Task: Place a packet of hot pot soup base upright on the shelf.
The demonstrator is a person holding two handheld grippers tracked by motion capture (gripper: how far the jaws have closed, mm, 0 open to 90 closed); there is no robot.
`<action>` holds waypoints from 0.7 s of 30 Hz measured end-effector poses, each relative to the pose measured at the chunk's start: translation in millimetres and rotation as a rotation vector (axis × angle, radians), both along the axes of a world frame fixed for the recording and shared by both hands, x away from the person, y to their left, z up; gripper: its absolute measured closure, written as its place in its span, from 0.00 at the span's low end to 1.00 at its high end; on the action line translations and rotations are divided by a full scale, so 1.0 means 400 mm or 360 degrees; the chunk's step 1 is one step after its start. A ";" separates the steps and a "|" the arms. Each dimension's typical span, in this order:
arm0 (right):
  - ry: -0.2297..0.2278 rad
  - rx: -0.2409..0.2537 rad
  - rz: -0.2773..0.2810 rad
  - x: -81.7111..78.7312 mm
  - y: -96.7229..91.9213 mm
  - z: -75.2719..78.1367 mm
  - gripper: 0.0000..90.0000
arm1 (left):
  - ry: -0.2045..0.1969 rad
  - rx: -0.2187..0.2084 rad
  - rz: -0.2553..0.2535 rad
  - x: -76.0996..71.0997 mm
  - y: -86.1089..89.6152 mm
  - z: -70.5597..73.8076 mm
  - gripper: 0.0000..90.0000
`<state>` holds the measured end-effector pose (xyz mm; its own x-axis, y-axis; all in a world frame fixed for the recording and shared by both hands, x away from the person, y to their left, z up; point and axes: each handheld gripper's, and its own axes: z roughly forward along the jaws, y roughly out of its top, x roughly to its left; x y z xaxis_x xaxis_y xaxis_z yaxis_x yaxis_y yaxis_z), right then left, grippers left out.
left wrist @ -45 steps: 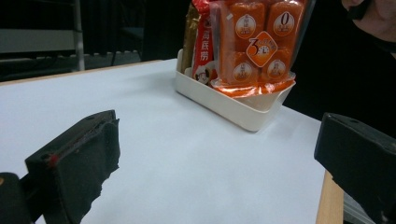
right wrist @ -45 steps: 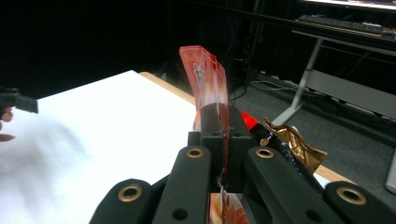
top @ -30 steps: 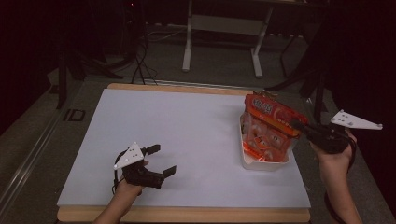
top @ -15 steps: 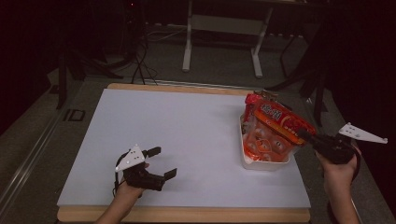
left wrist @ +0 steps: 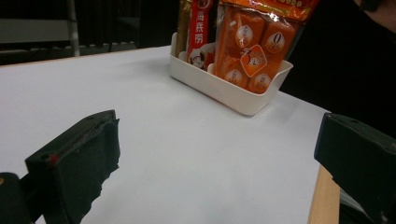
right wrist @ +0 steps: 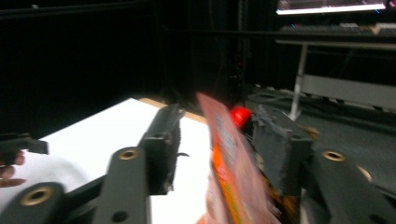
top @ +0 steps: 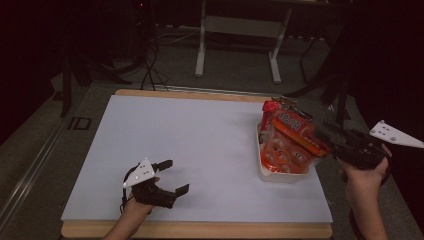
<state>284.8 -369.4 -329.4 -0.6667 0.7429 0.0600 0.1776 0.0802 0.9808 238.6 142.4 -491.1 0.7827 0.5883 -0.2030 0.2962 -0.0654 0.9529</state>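
High view: an orange snack bag (top: 295, 135) is seen standing tilted in a white bin (top: 280, 172) at the right side of the white worktop (top: 190, 145), with a red packet (top: 270, 108) behind it in the same bin. The right gripper (top: 327, 136) is held just at the bag's upper right edge; its jaws have just been opening and are parted, with the bag's edge between them and no pressing seen. The left gripper (top: 172, 176) is rested low at the worktop's near left, released, nothing between its jaws, well apart from the bin.

Left gripper view: the two black jaws are spread wide over bare worktop (left wrist: 187, 149). The bin (left wrist: 233, 88) is seen farther off, with the orange bag (left wrist: 254, 46) and the red packet (left wrist: 198, 32) upright in it.

Right gripper view: blurred. The bag's edge (right wrist: 229, 158) is seen between the parted jaws, a gap shown on the left side; contact on the right cannot be told.
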 end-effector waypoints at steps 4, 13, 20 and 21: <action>-0.0010 -0.0019 0.0051 -0.006 0.034 -0.005 0.45 | -0.0008 -0.0001 0.0006 -0.005 0.005 0.001 0.01; 0.0061 0.0024 0.0238 -0.007 0.121 -0.059 0.26 | -0.0017 -0.0008 0.0023 -0.007 0.015 -0.003 0.01; 0.0159 0.0018 0.0366 -0.007 0.177 -0.133 0.16 | -0.0032 0.0023 0.0012 -0.011 0.010 -0.007 0.01; 0.0161 0.0015 0.0373 -0.008 0.184 -0.146 0.16 | -0.0036 0.0020 0.0012 -0.012 0.010 -0.007 0.01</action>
<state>281.4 -295.6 -387.7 -0.8108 0.5680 0.1414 0.2528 0.1218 0.9598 233.8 146.2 -493.7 0.7825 0.5966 -0.1779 0.2752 -0.0751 0.9585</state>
